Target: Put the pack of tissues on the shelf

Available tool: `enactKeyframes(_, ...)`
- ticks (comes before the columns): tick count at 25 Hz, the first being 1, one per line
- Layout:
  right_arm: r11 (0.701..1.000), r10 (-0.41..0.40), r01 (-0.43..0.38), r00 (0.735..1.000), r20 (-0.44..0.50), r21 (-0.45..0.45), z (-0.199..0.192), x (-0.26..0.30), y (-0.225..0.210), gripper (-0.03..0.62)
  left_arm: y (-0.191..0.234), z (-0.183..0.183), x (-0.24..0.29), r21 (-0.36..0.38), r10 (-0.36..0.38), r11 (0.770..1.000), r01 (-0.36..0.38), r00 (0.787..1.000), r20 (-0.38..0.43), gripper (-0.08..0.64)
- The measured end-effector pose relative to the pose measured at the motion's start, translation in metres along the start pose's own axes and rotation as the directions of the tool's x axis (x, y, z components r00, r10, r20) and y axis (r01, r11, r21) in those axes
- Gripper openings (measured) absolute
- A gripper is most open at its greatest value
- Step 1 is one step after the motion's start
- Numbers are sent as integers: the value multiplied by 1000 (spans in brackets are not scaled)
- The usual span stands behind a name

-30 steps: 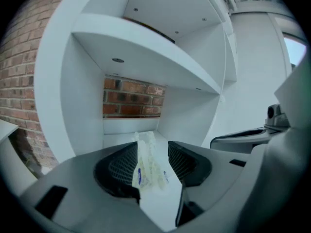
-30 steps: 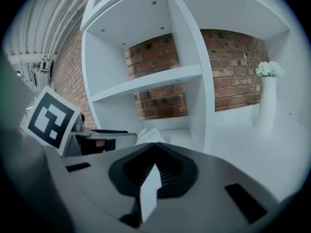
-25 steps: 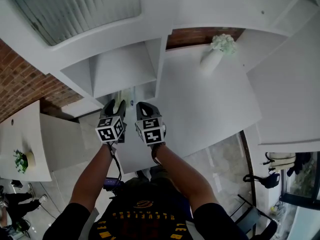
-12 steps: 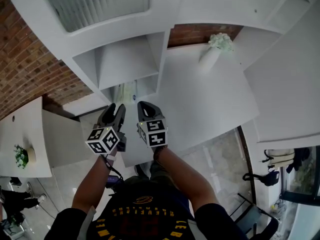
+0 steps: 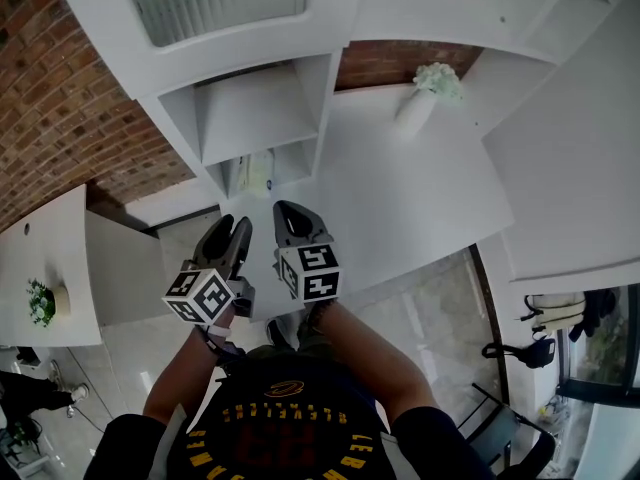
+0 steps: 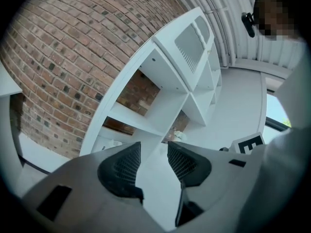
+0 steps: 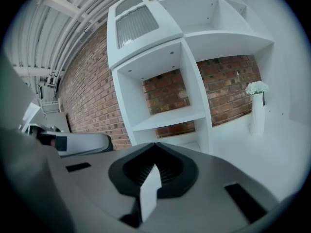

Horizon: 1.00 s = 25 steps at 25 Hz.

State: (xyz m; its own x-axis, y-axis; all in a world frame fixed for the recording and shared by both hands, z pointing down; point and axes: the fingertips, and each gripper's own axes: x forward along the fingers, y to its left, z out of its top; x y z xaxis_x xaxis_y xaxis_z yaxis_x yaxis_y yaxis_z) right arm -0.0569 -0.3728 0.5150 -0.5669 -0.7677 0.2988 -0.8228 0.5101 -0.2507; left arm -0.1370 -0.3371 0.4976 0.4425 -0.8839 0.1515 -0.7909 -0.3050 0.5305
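against the brick wall (image 5: 70, 118) stands the white shelf (image 5: 325, 108), a tall unit with a louvred door on top and open compartments beneath. a broad white surface (image 5: 410, 198) runs out to its right and carries a slim vase of white flowers (image 5: 420, 103).

below the shelf in the head view, both tools hang side by side in front of the person's chest, just beside each other. the left hand-held gripper (image 5: 230, 230) has its ribbed jaws apart with nothing between them, only the shelf's front edge showing through the gap. the right hand-held gripper (image 5: 292, 218) has its jaws drawn together, and its own view shows nothing caught in them.

the pack of tissues (image 5: 258, 172) shows as a pale shape inside the lowest open compartment, free of either tool. its exact seating is too small to judge.

by my reading the placing itself is done, and what remains is clearing off cleanly. to do that well, draw both tools straight back, keep the open left jaws off the upright divider, and check that the pack sits fully inside rather than hanging over the lip.

the pack lies ahead of and above both tools in the head view, roughly between their two lines of aim and near the jaw tips, touching neither.
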Motion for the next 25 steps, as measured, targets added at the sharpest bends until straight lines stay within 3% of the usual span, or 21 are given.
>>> enactKeyframes(5, 999, 34, -34, 998, 47, 7, 20, -23, 15, -2, -28, 7, -13, 28, -53, 998, 52, 999, 11, 176)
enactKeyframes(12, 997, 21, -26, 998, 63, 71, 30, -49, 7, -2, -32, 18, -34, -37, -25, 999, 26, 999, 42, 173)
enactKeyframes(17, 986, 28, -42, 995, 91, 159, 43, -67, 5, -2, -43, 26, -41, -37, -61, 997, 63, 996, 60, 124)
enactKeyframes(22, 997, 73, -77, 989, 130, 23, 58, -82, 22, -2, -58, 31, -45, -34, -94, 995, 96, 993, 77, 21)
enactKeyframes(25, 995, 101, -99, 987, 124, -21, 56, -86, 32, -2, -58, 25, -46, -49, -95, 994, 98, 994, 57, 3)
